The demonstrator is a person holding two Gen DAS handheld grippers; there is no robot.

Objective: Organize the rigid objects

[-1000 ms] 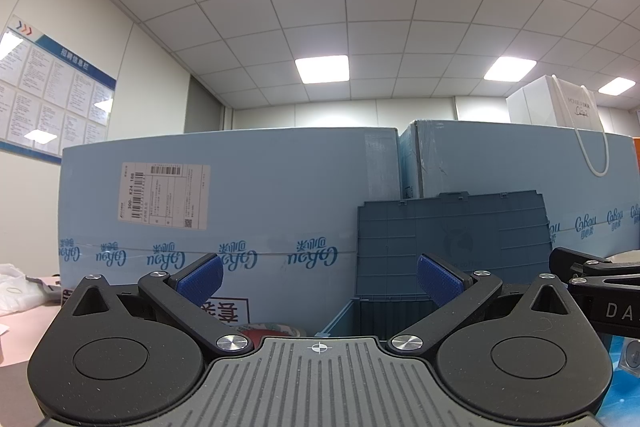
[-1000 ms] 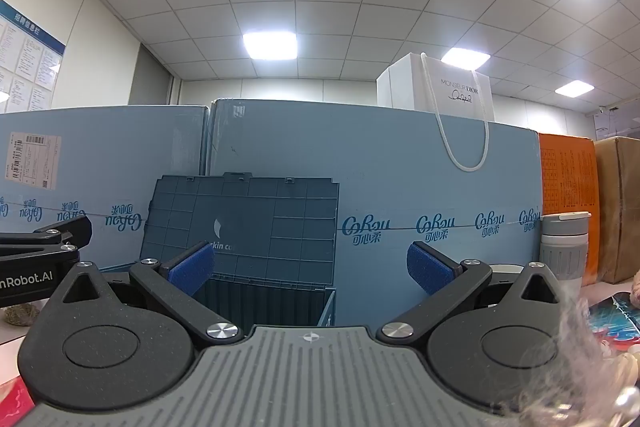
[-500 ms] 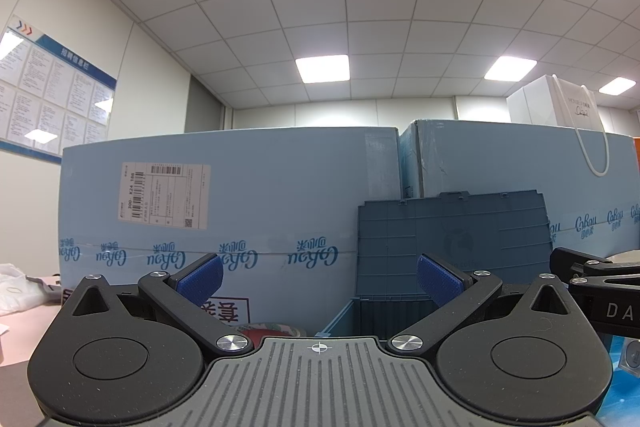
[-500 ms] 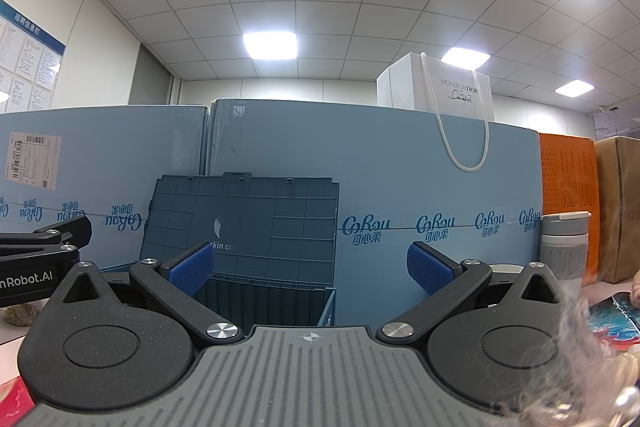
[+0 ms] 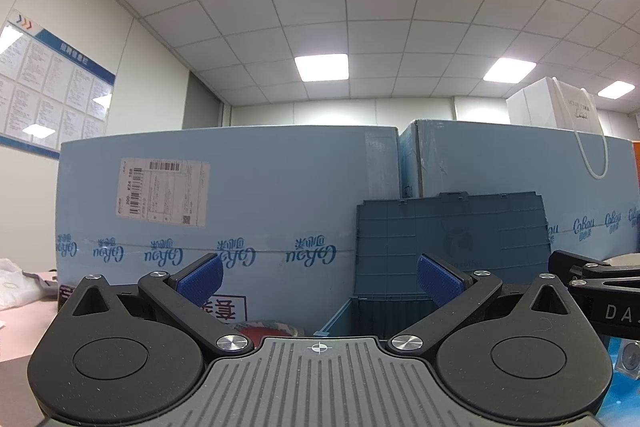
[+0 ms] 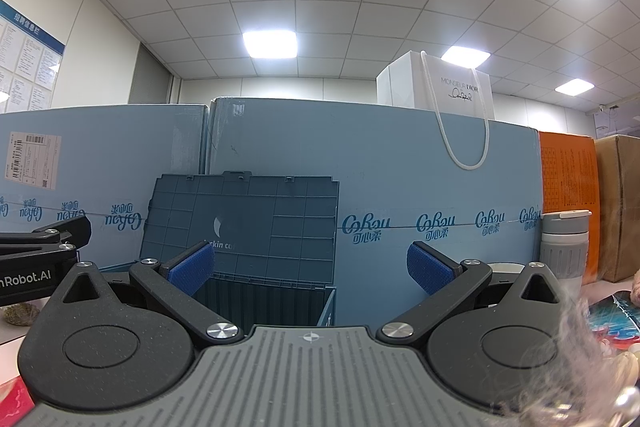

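A dark blue plastic storage box (image 5: pixel 400 311) stands open ahead with its ribbed lid (image 5: pixel 448 227) upright against the cartons; it also shows in the right wrist view (image 6: pixel 260 291). My left gripper (image 5: pixel 318 279) is open and empty, facing the box's left corner. My right gripper (image 6: pixel 310 269) is open and empty, facing the box's right half. A red roll of tape (image 5: pixel 268 329) lies just left of the box, partly hidden by my left gripper. The right gripper's side (image 5: pixel 596 291) shows at the right edge of the left view.
Large light-blue cartons (image 5: pixel 240 207) form a wall behind the box. A white paper bag (image 6: pixel 444 95) sits on top. A grey tumbler (image 6: pixel 564 247), an orange box (image 6: pixel 568 195) and a brown carton (image 6: pixel 620 203) stand at right. Fluffy and colourful items (image 6: pixel 616 311) lie at lower right.
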